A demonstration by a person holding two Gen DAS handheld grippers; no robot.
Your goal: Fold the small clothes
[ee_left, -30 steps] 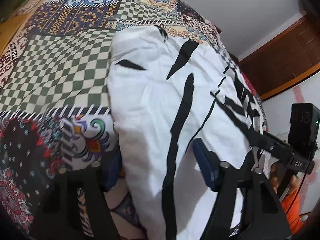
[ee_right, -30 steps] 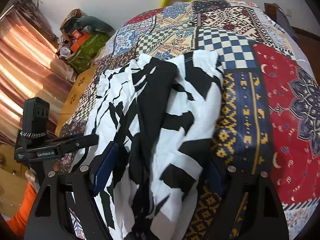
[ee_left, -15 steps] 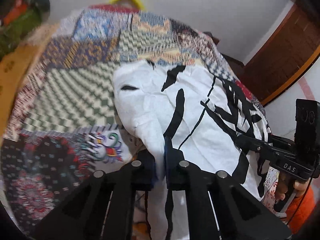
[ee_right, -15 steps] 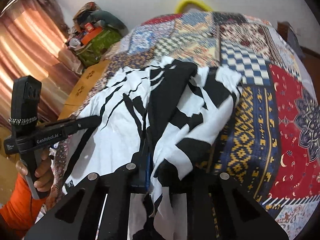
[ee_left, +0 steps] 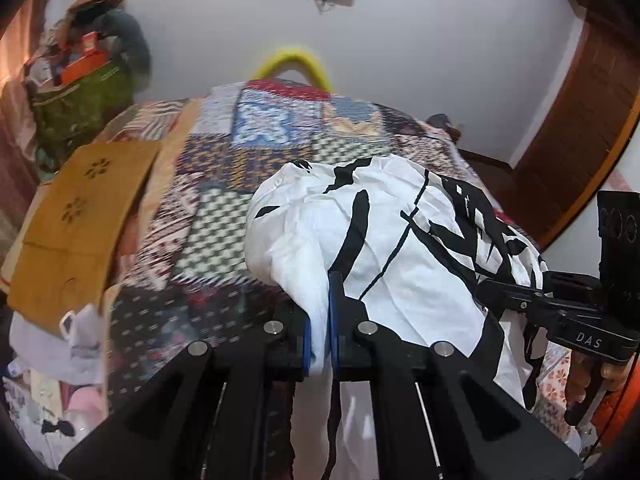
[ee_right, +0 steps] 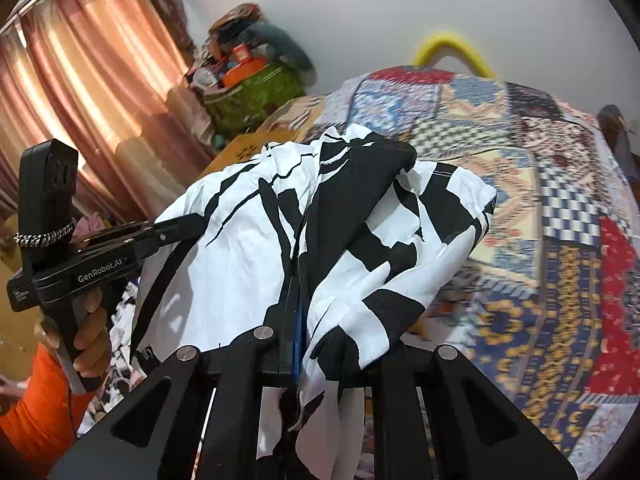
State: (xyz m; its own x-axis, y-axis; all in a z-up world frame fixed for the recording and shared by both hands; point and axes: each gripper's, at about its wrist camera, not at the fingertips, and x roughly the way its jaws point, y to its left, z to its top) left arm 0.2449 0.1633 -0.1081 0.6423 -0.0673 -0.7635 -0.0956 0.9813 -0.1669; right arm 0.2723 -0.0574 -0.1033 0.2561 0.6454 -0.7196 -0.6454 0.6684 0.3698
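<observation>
Pinching a black-and-white garment [ee_left: 384, 240] above a patchwork bed [ee_left: 224, 208]
Left hand-held gripper [ee_left: 320, 332] and right hand-held gripper [ee_right: 298, 344] each clamp its near edge; beyond them: white wall [ee_left: 420, 60], curtains [ee_right: 92, 80].

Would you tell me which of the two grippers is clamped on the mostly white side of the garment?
The left gripper: its blue pads pinch plain white cloth of the garment, whereas the right gripper grips the heavily black-patched side.
</observation>
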